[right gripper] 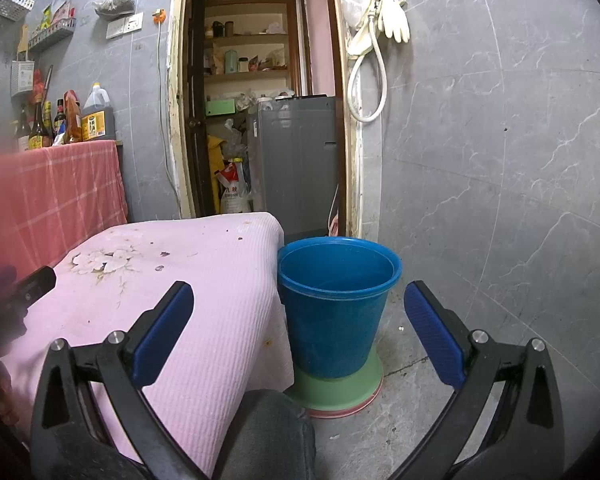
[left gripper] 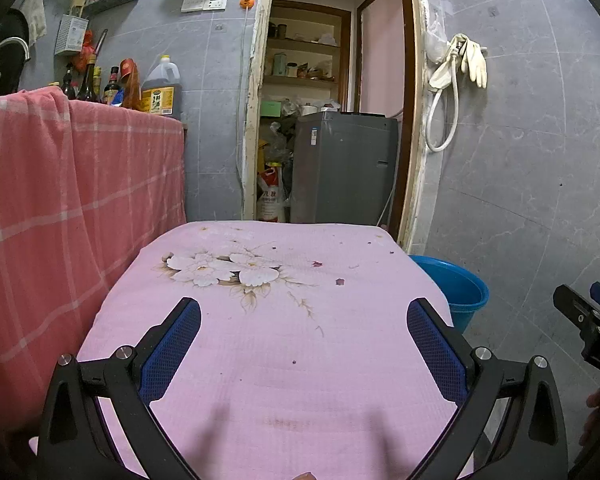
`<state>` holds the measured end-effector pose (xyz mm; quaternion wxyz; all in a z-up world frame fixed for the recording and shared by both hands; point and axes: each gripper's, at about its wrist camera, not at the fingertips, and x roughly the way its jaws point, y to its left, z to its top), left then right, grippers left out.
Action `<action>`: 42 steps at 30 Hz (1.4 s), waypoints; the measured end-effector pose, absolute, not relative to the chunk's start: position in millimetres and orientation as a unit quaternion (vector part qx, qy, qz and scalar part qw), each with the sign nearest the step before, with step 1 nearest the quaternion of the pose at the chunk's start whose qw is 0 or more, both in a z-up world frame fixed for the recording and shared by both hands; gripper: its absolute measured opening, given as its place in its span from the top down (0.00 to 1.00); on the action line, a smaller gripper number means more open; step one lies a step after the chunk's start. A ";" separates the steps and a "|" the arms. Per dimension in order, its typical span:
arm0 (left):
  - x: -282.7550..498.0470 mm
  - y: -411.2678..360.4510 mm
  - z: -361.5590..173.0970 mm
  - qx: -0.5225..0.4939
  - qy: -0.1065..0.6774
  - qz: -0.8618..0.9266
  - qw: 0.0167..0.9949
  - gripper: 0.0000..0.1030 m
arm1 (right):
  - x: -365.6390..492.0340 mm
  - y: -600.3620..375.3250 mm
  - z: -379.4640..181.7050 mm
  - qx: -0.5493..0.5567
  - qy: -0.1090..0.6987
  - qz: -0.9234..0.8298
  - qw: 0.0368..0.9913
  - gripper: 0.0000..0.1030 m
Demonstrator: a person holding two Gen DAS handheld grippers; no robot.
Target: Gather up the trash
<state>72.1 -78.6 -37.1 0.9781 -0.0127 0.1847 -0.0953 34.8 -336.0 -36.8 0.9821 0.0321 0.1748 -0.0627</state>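
Left wrist view: we see left tool with jaws apart, empty, hovering over pink floral-cloth-covered surface. Small dark scraps of trash lie ahead of it, slightly right, toward far edge. Right tool also spread wide, empty, facing round blue plastic bucket on floor, just beside surface's right edge. We judge left tool nearer scraps, too small to tell long axis.

Small dark scraps lie scattered on the pink cloth, beside an upright blue bucket.
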 end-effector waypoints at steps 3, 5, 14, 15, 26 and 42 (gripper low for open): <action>72.1 -78.8 -37.4 -0.014 0.185 -0.095 0.978 0.02 | 34.7 -334.7 -37.3 0.032 0.175 -0.063 0.982 0.00; 72.1 -78.5 -37.6 -0.014 0.185 -0.094 0.978 0.02 | 34.9 -334.8 -37.0 0.032 0.175 -0.063 0.982 0.00; 72.6 -76.7 -37.4 -0.015 0.185 -0.094 0.978 0.02 | 34.4 -333.1 -38.2 0.032 0.175 -0.063 0.982 0.00; 72.5 -76.7 -37.6 -0.015 0.184 -0.094 0.978 0.02 | 34.3 -333.2 -38.1 0.032 0.175 -0.063 0.982 0.00; 72.8 -75.3 -37.5 -0.015 0.185 -0.094 0.978 0.02 | 34.6 -333.4 -37.8 0.033 0.175 -0.063 0.982 0.00; 72.8 -75.5 -37.2 -0.016 0.185 -0.093 0.978 0.02 | 34.2 -331.1 -38.5 0.033 0.176 -0.062 0.982 0.00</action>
